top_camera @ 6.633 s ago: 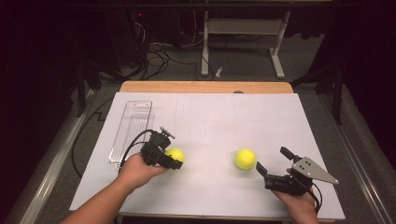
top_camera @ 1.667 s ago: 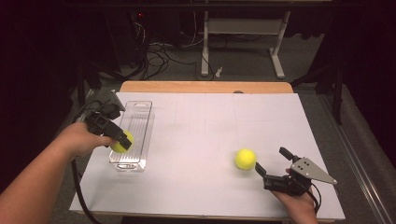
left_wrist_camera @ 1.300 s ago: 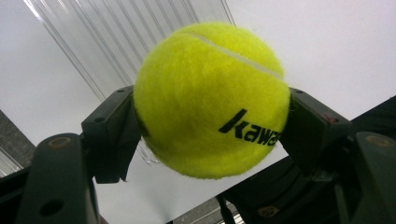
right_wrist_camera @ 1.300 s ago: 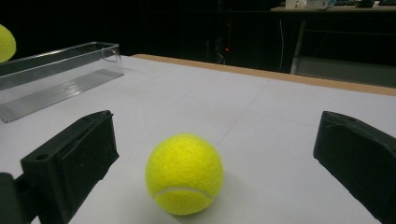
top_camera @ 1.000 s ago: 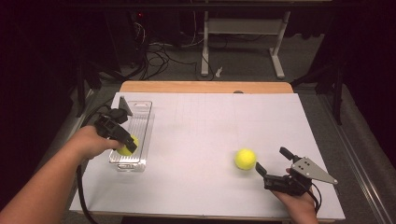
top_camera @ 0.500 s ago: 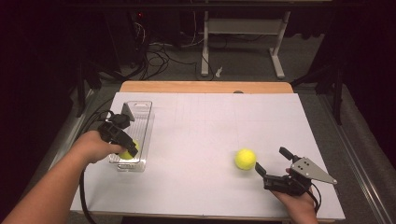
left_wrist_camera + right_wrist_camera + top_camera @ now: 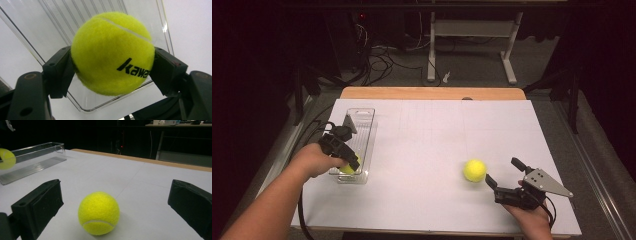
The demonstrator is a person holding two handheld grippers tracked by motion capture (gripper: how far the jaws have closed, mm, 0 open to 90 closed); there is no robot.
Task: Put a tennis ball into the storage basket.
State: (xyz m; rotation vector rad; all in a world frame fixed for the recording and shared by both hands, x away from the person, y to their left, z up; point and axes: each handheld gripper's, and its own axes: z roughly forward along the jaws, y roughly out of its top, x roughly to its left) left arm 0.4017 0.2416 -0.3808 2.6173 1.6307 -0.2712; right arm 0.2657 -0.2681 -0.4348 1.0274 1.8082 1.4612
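L gripper (image 7: 353, 163): jaws clamped on a yellow tennis ball (image 7: 112, 52), pads pressing both sides, ball held over near end of clear plastic tray (image 7: 367, 125) at table's left. R gripper (image 7: 502, 175): jaws wide apart, touching nothing; second tennis ball (image 7: 474, 170) rests on white table (image 7: 422, 135) just ahead, btwn the jaws' line.
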